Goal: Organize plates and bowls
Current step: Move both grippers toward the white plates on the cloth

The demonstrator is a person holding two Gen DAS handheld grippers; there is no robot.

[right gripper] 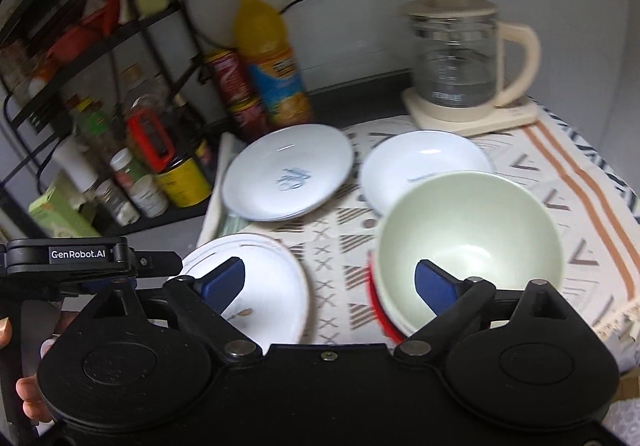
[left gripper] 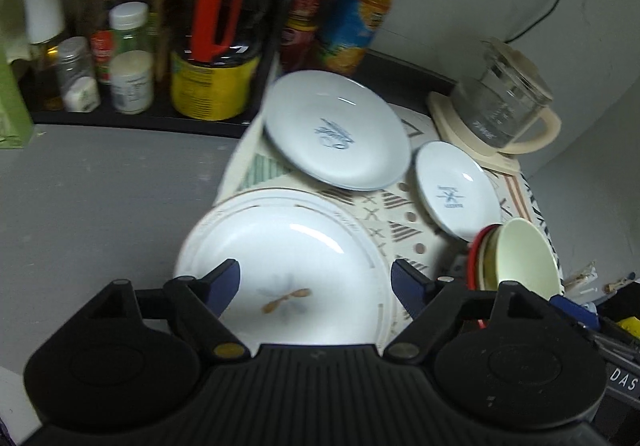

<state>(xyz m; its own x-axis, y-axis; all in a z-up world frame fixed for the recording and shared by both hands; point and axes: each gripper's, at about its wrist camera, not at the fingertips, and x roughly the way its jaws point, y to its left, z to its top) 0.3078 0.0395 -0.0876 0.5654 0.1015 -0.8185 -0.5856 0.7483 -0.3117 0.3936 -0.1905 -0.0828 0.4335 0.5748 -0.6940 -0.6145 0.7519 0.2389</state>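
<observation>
Grey table (left gripper: pixel 100 181) against a pale wall, dim light, both views a little blurred. A patterned cloth (right gripper: pixel 532 181) covers the right part of the table.

Far left: black wire rack (right gripper: pixel 100 33) crowded with jars and bottles. Just beside it, a dark bottle with a red handle (left gripper: pixel 218 17), a red can (right gripper: pixel 230 77) and an orange juice bottle (right gripper: pixel 268 57).

On the cloth, left to right:
- large white plate (left gripper: pixel 288 258), gold-trimmed rim, nearest the left claw, overhanging the cloth's left edge onto the grey table;
- medium white plate (left gripper: pixel 336 129) with a blue mark in the centre, farther back, towards the bottles;
- small white plate (left gripper: pixel 456 189), also blue-marked, right of the medium one, apart from it;
- stack of bowls (right gripper: pixel 472 246), pale green one on top, red rim showing underneath, at the near right. It partly hides the small plate in the right wrist view.

Back right: glass kettle (right gripper: pixel 460 57) with a cream handle on its cream base, at the cloth's far edge.

Left claw (left gripper: pixel 316 286): spread wide, empty, above the large plate. Right claw (right gripper: pixel 330 282): spread wide, empty, one blue finger over the large plate, the other over the green bowl. A hand (right gripper: pixel 30 386) grips the left tool at the lower left.
</observation>
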